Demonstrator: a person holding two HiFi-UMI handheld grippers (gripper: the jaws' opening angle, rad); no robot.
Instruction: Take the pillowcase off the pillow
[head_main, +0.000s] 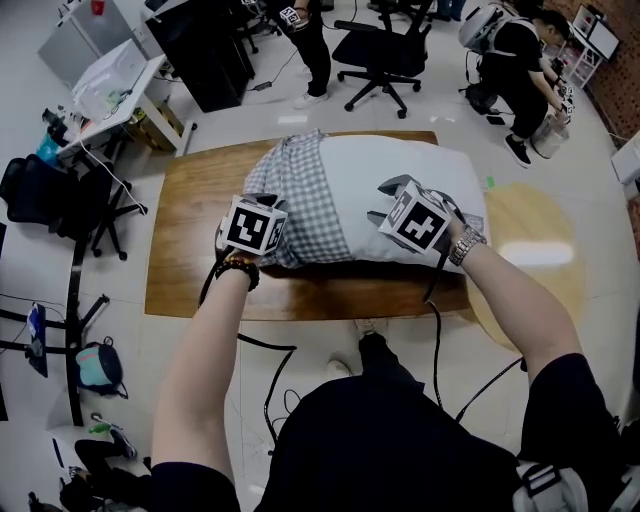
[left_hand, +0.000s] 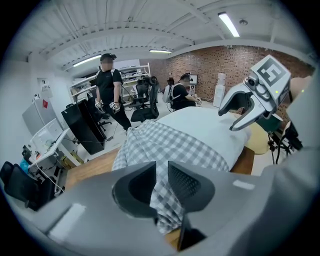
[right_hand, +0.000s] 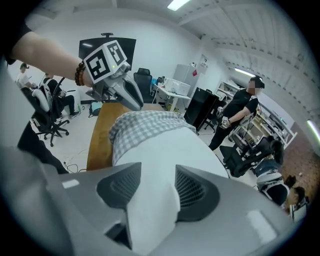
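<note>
On the brown wooden table (head_main: 190, 240) lies the plump white pillow (head_main: 410, 160). The grey-and-white checked cotton pillowcase (head_main: 300, 195) is bunched over its left portion only, and the right portion is bare. Judgement: removal is partly done and the pillowcase is not yet free.

Your left gripper (left_hand: 161, 175) has its jaws nearly together, pinching a fold of the checked cloth at the near edge. Your right gripper (right_hand: 152, 187) is clamped wider, on a thick ridge of the bare white pillow.

The arrangement reads as deliberate. One tool anchors the filling and the other holds the cover, so drawing them apart should slide the pillowcase off toward the left end. The pillow rests on the table, so neither grip has to bear its weight.

Comparison of views:
- The head view alone gives the layout, namely how far the cover reaches and where both your forearms come in. Its marker cubes hide what sits between either pair of jaws.
- Each gripper view supplies that missing fact: checked cloth on the left, plain white on the right.
- The left gripper view also shows the right gripper side-on at the bare flank.
- The right gripper view shows the left gripper at the checked end.
- Both gripper views show a standing person in black (left_hand: 111, 85) beyond the table. The head view appears to catch only legs there.
</note>
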